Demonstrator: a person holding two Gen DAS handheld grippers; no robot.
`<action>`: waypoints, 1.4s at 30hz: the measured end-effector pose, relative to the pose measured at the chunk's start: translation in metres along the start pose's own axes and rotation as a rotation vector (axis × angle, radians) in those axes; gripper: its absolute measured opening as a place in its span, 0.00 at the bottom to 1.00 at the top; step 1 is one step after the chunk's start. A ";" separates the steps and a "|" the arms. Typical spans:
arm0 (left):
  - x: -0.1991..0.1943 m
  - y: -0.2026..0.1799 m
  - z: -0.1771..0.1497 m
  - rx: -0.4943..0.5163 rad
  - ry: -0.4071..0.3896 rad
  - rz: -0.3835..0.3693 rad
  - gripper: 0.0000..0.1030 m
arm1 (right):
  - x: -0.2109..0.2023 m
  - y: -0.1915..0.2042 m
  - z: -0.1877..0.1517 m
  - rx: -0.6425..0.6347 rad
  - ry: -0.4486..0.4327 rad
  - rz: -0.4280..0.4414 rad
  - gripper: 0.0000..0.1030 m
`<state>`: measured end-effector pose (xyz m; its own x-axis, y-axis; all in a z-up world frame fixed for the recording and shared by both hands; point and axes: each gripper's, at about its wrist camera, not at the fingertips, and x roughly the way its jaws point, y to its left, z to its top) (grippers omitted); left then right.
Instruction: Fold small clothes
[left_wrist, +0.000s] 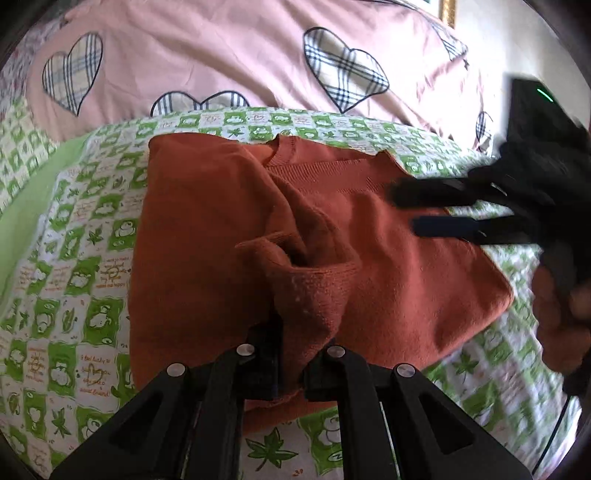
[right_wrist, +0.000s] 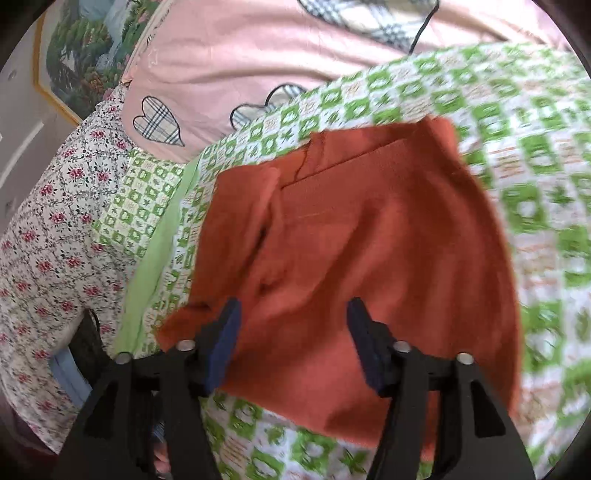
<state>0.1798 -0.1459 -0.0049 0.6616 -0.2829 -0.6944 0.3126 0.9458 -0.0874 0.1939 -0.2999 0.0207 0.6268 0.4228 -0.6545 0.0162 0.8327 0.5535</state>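
Observation:
A small rust-orange sweater (left_wrist: 207, 229) lies partly folded on a green-and-white patterned sheet (left_wrist: 85, 236). My left gripper (left_wrist: 291, 369) is shut on the sweater's sleeve cuff (left_wrist: 314, 295) and holds it up over the body of the garment. In the left wrist view my right gripper (left_wrist: 410, 210) hovers over the sweater's right side with its jaws apart. In the right wrist view the sweater (right_wrist: 388, 240) fills the middle and my right gripper (right_wrist: 293, 314) is open and empty just above it.
A pink quilt with plaid hearts (left_wrist: 221, 55) lies behind the sheet. A floral fabric (right_wrist: 55, 229) lies to the left in the right wrist view. A framed picture (right_wrist: 81, 48) hangs on the wall.

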 end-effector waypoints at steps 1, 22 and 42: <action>-0.002 0.000 0.000 0.000 -0.005 -0.005 0.06 | 0.011 0.004 0.003 -0.001 0.022 0.018 0.64; 0.010 0.021 -0.006 -0.126 0.033 -0.079 0.06 | 0.130 0.053 0.059 -0.157 0.157 0.044 0.20; 0.011 -0.087 0.045 -0.001 0.013 -0.308 0.06 | 0.006 -0.006 0.070 -0.210 0.017 -0.006 0.16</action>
<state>0.1908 -0.2390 0.0271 0.5269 -0.5542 -0.6444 0.4968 0.8160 -0.2956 0.2521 -0.3269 0.0493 0.6137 0.4224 -0.6670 -0.1441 0.8906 0.4313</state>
